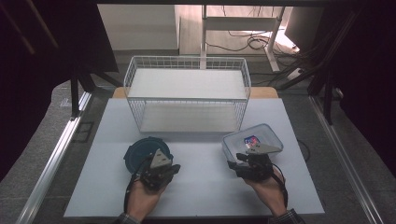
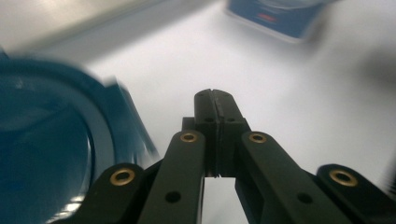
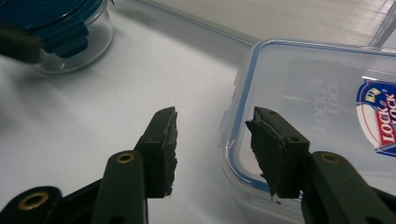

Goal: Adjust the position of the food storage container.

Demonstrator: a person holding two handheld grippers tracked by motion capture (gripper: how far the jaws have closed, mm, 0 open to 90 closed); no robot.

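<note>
The rectangular clear container, lid on and bearing a red-and-blue brand sticker, sits on the white table at about four o'clock from the wire basket. What is inside I cannot tell. The right gripper has its jaws parted, straddling the container's near-left corner without pressing, probably lining up a grip on the lid's edge. The left gripper, clamped shut on nothing, hovers beside the round blue-lidded tub at eight o'clock. The basket stands empty.

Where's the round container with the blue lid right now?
In the high view the round container sits on the white table at the left, just in front of the wire basket and right beside the left gripper.
</note>
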